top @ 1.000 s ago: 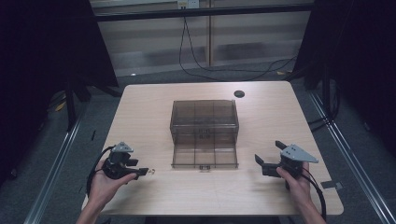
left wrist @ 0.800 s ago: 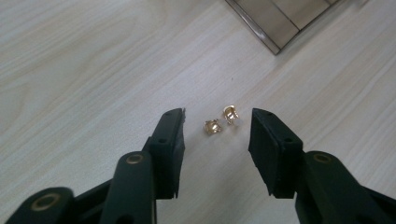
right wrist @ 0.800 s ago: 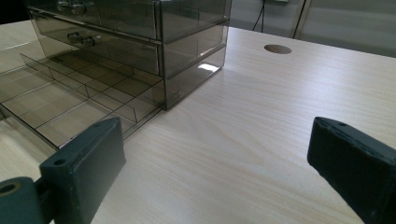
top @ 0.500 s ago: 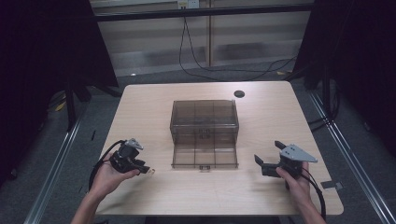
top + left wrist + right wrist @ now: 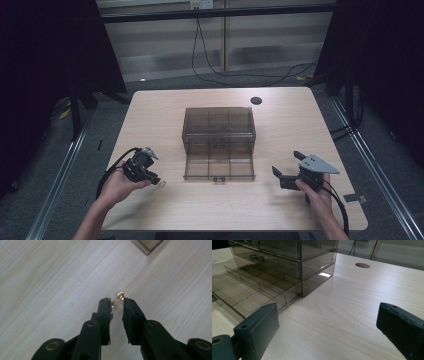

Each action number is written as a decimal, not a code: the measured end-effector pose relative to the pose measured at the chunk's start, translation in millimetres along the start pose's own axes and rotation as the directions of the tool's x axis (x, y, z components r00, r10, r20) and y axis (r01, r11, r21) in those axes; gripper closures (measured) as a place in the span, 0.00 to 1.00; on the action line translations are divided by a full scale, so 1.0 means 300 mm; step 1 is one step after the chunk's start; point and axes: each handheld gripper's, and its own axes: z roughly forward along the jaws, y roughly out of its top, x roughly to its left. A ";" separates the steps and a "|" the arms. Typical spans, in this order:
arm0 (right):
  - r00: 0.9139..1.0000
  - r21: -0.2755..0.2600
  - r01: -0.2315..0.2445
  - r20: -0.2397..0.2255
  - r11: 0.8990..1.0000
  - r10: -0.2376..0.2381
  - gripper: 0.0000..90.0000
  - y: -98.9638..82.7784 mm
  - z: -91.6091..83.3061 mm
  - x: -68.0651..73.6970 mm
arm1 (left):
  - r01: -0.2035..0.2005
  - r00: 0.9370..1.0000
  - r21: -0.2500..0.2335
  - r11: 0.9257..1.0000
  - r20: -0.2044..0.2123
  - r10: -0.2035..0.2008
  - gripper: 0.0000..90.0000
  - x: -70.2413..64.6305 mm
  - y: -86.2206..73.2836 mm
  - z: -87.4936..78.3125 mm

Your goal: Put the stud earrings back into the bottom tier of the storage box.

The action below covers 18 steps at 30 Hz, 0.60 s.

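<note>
Gold earring on pale wood table, just past tips of left gripper, touching right jaw's tip; smaller gold piece lies in gap. Jaws narrowly parted, pinching nothing. Right gripper spread wide, empty, well apart, beside open drawer of smoky plastic organiser. Left hand nearer; likely closes next.

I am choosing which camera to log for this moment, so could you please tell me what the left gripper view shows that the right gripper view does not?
The left gripper view looks down on small gold pieces lying on the table just ahead of its narrowly parted jaws, one piece between the tips.

The right gripper view has widely parted jaws, the smoky clear drawer organiser with its bottom drawer pulled out, and a round hole in the tabletop.

Both share the pale wooden table and a part of the organiser.
</note>
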 end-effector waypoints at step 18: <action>1.000 0.006 0.006 0.002 1.000 -0.006 0.04 0.000 0.000 0.001 | -0.039 0.999 0.060 0.997 0.015 0.038 0.87 -0.001 0.031 0.036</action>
